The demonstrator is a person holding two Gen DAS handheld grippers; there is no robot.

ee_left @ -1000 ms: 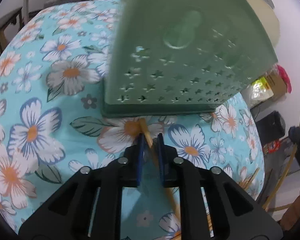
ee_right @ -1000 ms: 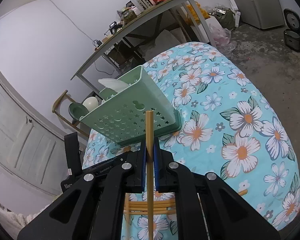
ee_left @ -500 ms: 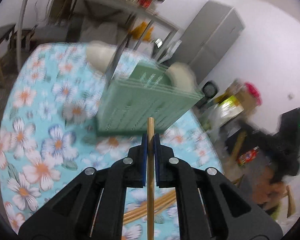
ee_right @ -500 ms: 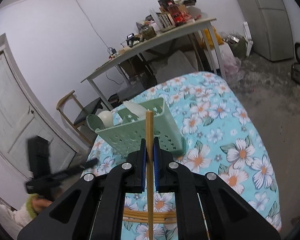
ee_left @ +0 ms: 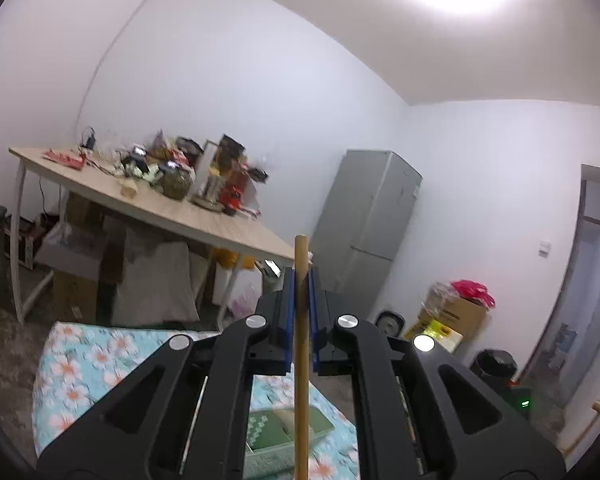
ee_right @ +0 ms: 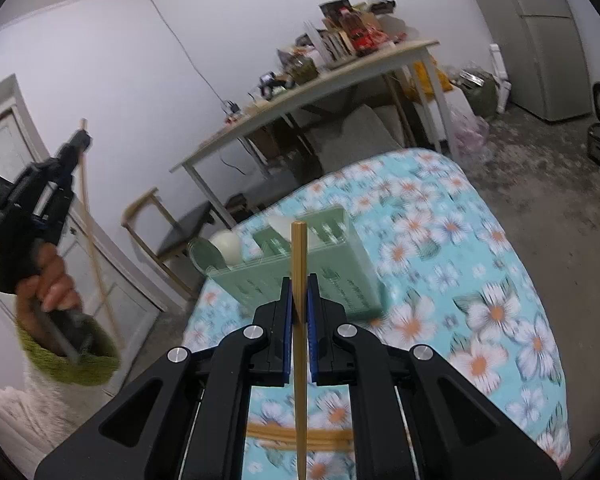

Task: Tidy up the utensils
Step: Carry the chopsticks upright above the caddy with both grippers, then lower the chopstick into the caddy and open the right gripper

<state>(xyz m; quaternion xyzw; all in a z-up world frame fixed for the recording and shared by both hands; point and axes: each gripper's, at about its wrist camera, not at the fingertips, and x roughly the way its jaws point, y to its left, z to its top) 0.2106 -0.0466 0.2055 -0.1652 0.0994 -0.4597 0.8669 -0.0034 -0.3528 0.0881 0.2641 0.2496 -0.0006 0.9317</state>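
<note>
Chopsticks stood clamped upright, one (ee_left: 301,320) in my left gripper (ee_left: 300,312), one (ee_right: 299,280) in my right gripper (ee_right: 299,308), tips clear for dropping into the green caddy (ee_right: 340,276) at twelve o'clock; spare sticks (ee_right: 296,436) lay at six.

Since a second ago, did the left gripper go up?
Yes. The left gripper rose: the green basket that filled its view now sits low beneath it.

A home room: fridge (ee_left: 366,232), cluttered table (ee_left: 160,210), floral-covered bed (ee_right: 480,280).
</note>
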